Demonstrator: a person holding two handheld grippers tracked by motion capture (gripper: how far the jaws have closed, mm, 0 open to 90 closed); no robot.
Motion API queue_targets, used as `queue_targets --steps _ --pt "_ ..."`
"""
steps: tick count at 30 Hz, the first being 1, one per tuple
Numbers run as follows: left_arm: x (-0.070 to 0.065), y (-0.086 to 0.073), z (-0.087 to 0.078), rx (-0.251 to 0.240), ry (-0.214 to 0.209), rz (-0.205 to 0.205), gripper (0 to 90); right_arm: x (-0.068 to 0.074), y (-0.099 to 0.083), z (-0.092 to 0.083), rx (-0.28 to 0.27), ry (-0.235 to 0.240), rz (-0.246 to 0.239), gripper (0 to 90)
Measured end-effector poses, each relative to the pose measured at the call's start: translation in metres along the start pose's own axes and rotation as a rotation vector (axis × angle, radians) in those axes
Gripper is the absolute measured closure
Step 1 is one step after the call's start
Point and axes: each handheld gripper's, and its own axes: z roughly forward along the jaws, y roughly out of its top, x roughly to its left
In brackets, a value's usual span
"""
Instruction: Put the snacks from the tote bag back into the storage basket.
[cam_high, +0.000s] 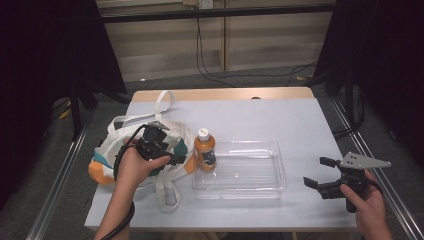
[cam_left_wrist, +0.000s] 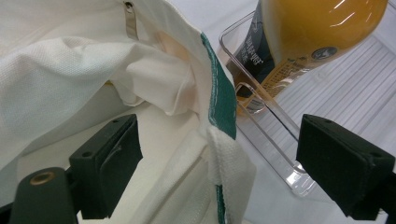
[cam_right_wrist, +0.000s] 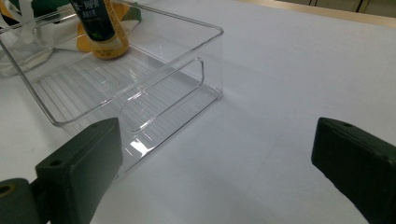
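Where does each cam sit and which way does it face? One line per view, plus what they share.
High view: above the person's side, looking forward and down on the table; both forearms, left gripper, right gripper.
Left gripper view: on the left gripper, open jaws straddling the tote bag edge.
Right gripper view: on the right gripper, jaws open, over bare table toward the clear tray.
Shared: the orange bottle standing in the tray.

One cloth bag (cam_high: 145, 145), one clear tray (cam_high: 260, 187) and one juice bottle (cam_high: 205, 150) (orange, white-capped) on one table (cam_high: 280, 120).
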Motion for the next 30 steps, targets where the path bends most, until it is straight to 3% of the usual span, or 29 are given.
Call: queue_targets --steps 9,16,18,22,29,30 --pt "0.001 -0.006 0.003 -0.003 0.002 0.011 13.3 0.001 0.0 0.0 0.004 -0.001 0.005 1.8" --pt "0.001 -0.013 0.0 -0.043 -0.002 0.01 13.2 0.001 -0.001 0.001 0.005 0.001 0.002 1.8" --pt "0.001 -0.016 -0.002 -0.064 0.002 -0.007 13.0 0.002 -0.001 0.002 0.007 0.003 0.001 1.8" --pt "0.002 -0.019 -0.004 -0.061 0.016 0.005 12.9 0.003 -0.001 0.003 0.01 0.002 0.0 1.8" --pt "0.003 -0.026 -0.006 -0.098 0.007 -0.026 12.5 0.005 -0.001 0.005 0.017 0.004 -0.005 1.8" --pt "0.004 -0.027 -0.007 -0.075 0.016 -0.011 12.5 0.005 -0.001 0.005 0.02 0.004 -0.008 1.8"
